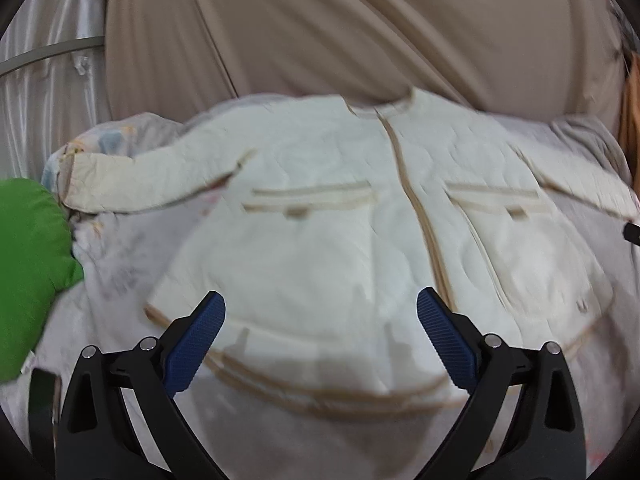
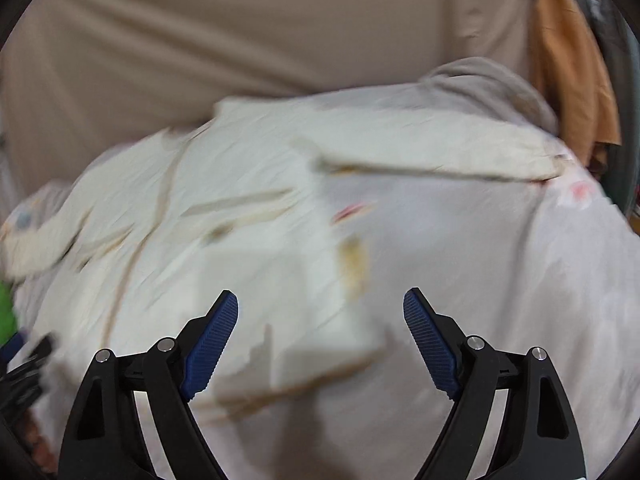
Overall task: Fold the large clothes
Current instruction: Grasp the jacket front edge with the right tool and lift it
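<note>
With both jaws spread wide and empty: left hand-held gripper over hem of cream quilted jacket, right hand-held gripper near its side edge. Jacket flat, front up, sleeves out, on pale bedsheet. Pinch sleeve cuff, fold inward across zip. Right view badly motion-blurred; contact unclear.

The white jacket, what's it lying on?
The jacket lies spread flat on a pale printed sheet that shows all around it. What is under the sheet is covered, so I cannot tell.
</note>
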